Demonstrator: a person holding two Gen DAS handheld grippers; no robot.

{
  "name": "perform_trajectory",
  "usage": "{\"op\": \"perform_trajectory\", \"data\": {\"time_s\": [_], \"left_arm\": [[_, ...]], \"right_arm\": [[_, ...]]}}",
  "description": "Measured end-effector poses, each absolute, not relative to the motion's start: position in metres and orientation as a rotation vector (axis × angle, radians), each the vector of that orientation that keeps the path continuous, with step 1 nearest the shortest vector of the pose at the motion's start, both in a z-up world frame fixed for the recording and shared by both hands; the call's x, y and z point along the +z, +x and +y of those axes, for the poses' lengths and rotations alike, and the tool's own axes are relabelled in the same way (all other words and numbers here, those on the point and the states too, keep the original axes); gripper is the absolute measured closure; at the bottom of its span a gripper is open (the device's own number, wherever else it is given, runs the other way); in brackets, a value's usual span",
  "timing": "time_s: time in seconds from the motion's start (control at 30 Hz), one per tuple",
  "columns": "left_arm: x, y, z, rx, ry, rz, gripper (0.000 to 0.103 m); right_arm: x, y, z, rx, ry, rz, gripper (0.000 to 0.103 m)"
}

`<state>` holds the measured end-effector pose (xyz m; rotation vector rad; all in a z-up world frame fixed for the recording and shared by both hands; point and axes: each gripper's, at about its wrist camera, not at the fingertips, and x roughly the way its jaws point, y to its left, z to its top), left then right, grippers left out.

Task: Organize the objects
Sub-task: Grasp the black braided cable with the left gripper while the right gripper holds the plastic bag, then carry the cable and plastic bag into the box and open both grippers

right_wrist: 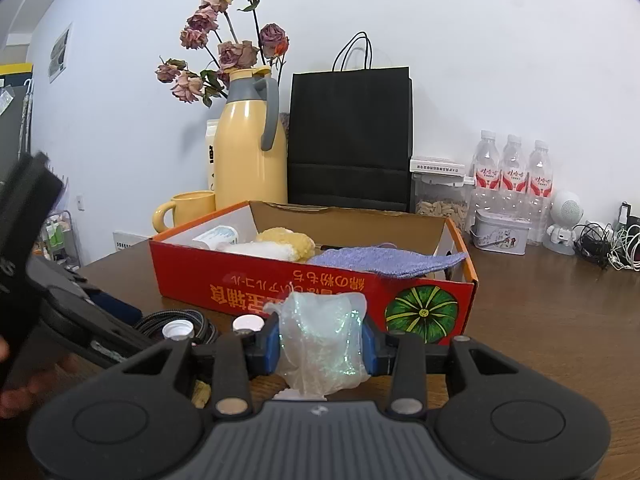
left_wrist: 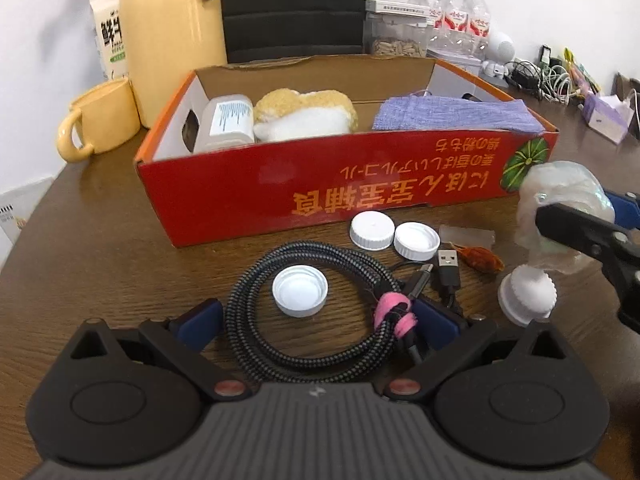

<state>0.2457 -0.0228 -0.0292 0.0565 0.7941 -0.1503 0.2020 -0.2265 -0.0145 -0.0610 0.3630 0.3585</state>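
Note:
A coiled black braided cable (left_wrist: 256,320) with a pink tie (left_wrist: 392,312) lies on the wooden table. My left gripper (left_wrist: 318,314) stands open over it, blue pads either side of the coil and not touching it. A white cap (left_wrist: 300,290) sits inside the coil. My right gripper (right_wrist: 322,344) is shut on a crumpled clear plastic bottle (right_wrist: 320,336). In the left wrist view that bottle (left_wrist: 560,192) hangs at the right, white cap (left_wrist: 528,294) downward. The red cardboard box (left_wrist: 320,184) holds a white bottle (left_wrist: 228,124), a yellow-white plush (left_wrist: 304,114) and a purple cloth (left_wrist: 452,114).
Two more white caps (left_wrist: 372,231) (left_wrist: 416,241), a USB plug (left_wrist: 448,266) and a dried red scrap (left_wrist: 480,258) lie before the box. A yellow mug (left_wrist: 96,120), yellow jug (left_wrist: 172,40), black bag (right_wrist: 350,136), water bottles (right_wrist: 512,172) and tangled cords (right_wrist: 608,244) stand behind.

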Motion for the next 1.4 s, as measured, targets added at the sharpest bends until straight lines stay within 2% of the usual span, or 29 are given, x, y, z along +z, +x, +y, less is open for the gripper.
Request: {"op": "perform_trajectory", "data": {"time_s": [0.3,0.53,0.87,1.17,1.4], "left_arm": [[-0.034,0.241,-0.022,-0.135,0.060,0.750,0.000],[-0.032,0.230,-0.022,-0.097,0.049,0.717,0.008],[-0.017,0.210,-0.014,-0.047,-0.007,0.626,0.008],[0.003,0.197,-0.023,-0.060,-0.020,0.543,0.008],[0.042,0.209,-0.038,-0.090,-0.004,0.450,0.008]], "right_arm": [[-0.017,0.202,-0.224,0.365,-0.067,0.374,0.065],[-0.016,0.200,-0.225,0.364,-0.065,0.360,0.065],[-0.015,0.198,-0.227,0.365,-0.061,0.346,0.065],[-0.011,0.196,-0.227,0.368,-0.059,0.328,0.065],[0.012,0.199,-0.224,0.377,-0.083,0.279,0.065]]}}
